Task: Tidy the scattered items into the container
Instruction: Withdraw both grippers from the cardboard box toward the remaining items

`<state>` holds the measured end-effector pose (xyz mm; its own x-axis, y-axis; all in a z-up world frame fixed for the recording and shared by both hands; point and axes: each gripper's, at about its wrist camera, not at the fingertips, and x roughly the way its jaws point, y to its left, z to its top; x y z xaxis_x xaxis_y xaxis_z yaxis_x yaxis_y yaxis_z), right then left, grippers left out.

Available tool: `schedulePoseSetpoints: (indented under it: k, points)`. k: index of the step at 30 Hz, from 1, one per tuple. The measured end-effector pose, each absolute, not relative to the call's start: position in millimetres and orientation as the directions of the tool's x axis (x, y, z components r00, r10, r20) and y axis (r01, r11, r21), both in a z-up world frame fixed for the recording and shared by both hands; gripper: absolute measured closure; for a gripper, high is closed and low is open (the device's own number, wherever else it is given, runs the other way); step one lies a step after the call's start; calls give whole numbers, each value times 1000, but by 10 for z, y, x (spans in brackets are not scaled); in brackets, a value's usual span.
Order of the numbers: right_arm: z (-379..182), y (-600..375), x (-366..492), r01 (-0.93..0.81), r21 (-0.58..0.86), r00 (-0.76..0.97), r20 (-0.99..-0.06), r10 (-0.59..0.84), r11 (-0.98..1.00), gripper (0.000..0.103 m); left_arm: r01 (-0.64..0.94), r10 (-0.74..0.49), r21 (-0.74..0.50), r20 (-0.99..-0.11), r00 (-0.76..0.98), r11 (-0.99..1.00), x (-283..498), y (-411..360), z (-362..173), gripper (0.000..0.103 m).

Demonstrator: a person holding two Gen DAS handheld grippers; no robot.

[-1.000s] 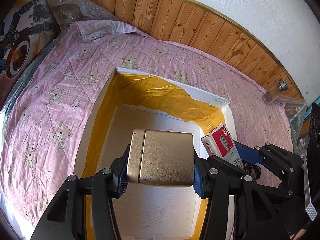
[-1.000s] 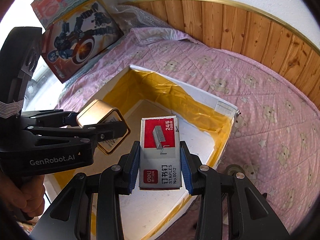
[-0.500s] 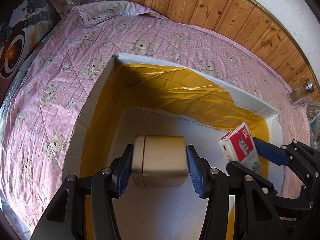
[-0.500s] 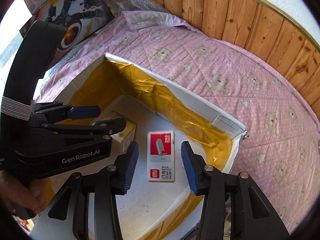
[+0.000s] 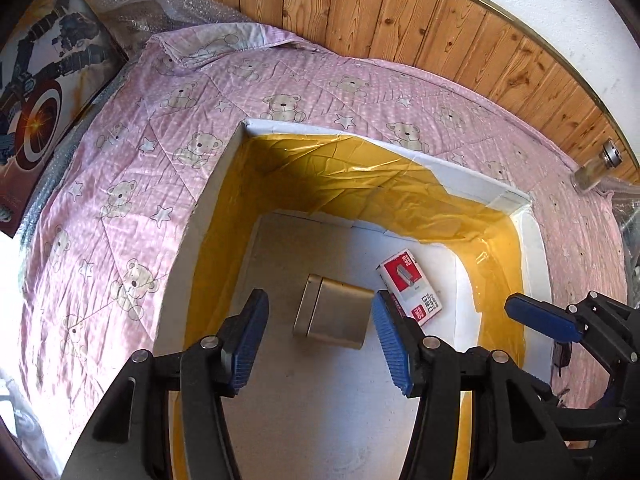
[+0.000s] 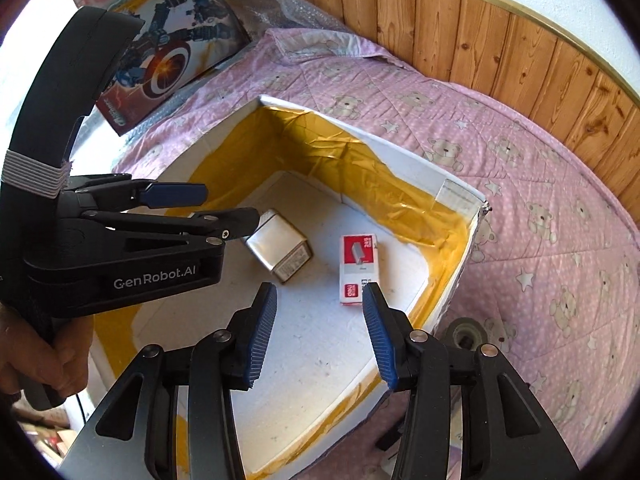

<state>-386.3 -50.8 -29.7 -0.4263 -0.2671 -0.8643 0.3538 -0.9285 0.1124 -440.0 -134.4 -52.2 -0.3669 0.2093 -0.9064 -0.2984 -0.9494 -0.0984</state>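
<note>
Both grippers hang over the box [image 5: 504, 200], and I use this white box with its yellow lining as my landmark. My left gripper [image 5: 318, 338] has its blue fingers spread wide and holds nothing; in its own camera the metal tin [image 5: 332, 318] lies on the floor of the box, seen between the two fingers but below them, and I see no contact. My right gripper [image 6: 316, 334] is also wide open and empty. In its camera the packet of staples [image 6: 357, 269] lies flat on the floor of the box, a little ahead of the right finger, red end pointing to the far wall. The tin lies near the middle of the box floor, and the packet lies just beside it, toward the right wall; the two do not touch. From the right camera I see the left gripper from the side, above the left part of the box, with a hand [image 6: 44, 354] around its handle. The box stands on a pink blanket [image 6: 540, 184] with bears. Outside the box, at its near right corner, a roll of tape [image 6: 466, 332] lies on the blanket. A small glass jar [image 5: 596, 166] lies far to the right of the box, by the wooden wall.
</note>
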Motion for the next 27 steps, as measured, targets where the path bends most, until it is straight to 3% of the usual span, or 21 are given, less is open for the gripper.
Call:
schedulePoseSetpoints:
  k: [13, 27]
  points:
    - [65, -465, -3041, 347, 108, -473, -837, -274, -932, 55, -376, 233, -68, -879, -416, -924, -3585, -1415, -89, 47]
    - [205, -331, -2099, 288, 205, -540, -772, -336, -935, 55, -446, 305, -76, -829, -468, -892, -2564, -1483, 276, 46]
